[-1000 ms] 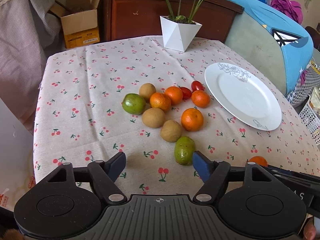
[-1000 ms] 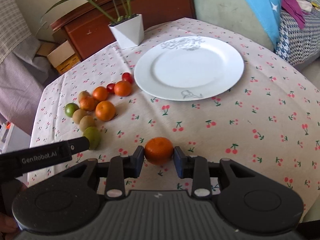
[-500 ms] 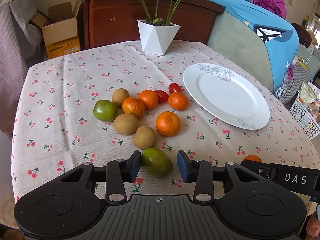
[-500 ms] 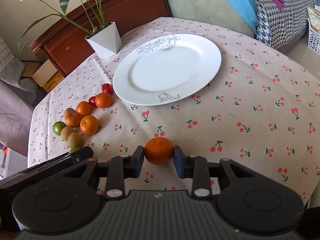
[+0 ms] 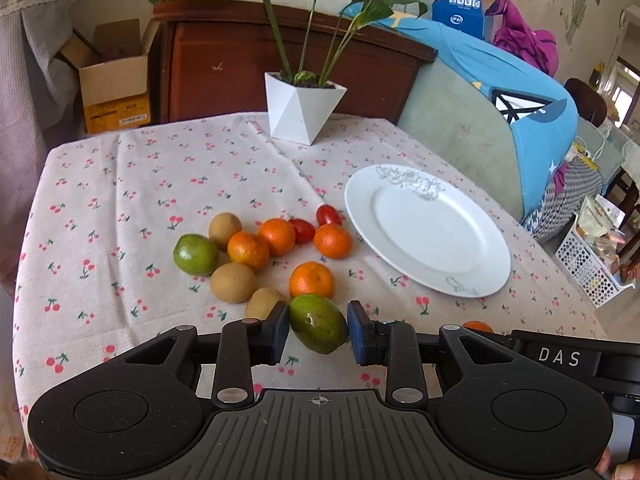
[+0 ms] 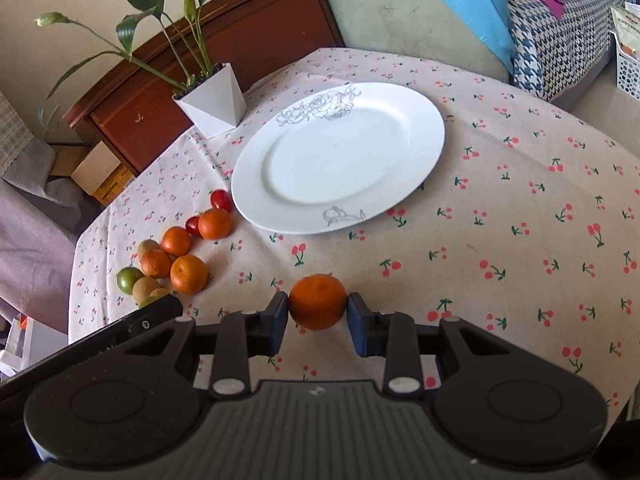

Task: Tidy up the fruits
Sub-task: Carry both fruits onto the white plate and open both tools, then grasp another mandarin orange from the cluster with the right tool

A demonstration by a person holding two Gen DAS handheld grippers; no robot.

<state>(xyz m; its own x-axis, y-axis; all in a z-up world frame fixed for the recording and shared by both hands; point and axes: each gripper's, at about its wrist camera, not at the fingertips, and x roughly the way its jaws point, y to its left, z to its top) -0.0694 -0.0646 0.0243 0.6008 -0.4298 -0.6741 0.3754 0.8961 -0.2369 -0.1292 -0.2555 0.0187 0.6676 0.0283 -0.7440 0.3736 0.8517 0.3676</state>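
Note:
My left gripper is shut on a green fruit and holds it above the cloth, near the fruit pile. My right gripper is shut on an orange, held above the cloth in front of the white plate. The pile holds several oranges, brown kiwis, a second green fruit and two red tomatoes. The plate lies bare to the right of the pile.
A white plant pot stands at the table's far edge. A wooden cabinet and a cardboard box are behind the table. A sofa with blue cloth is at the right. A white basket sits beyond the right edge.
My left gripper closed on the green fruit and lifted it off the cloth. My right gripper, holding the orange, rose and moved closer to the plate.

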